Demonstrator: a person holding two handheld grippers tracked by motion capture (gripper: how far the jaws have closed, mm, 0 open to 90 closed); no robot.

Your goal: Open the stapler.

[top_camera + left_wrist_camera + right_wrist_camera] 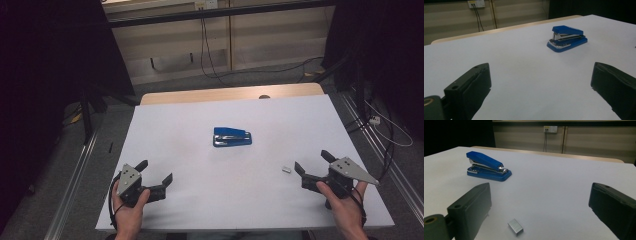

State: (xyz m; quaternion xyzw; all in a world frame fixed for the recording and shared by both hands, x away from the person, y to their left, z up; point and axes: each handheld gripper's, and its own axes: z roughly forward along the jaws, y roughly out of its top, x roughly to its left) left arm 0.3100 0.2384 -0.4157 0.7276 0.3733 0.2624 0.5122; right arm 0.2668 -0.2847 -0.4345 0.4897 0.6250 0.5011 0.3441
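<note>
- One table (pixel 165 125), white-topped, with one blue stapler (pixel 232 136) at its middle, well apart from both your grippers.
- Two grippers: the left gripper (pixel 156 172) near-left of the stapler, the right gripper (pixel 314 162) near-right, both with jaws wide apart and empty.
- One block of staples (pixel 286 169) near-right of the stapler, just beside your right jaws (small and flat, so a careless pinch may scatter or skid it).

No readable text, label or number on the stapler (pixel 232 136) or elsewhere
</note>
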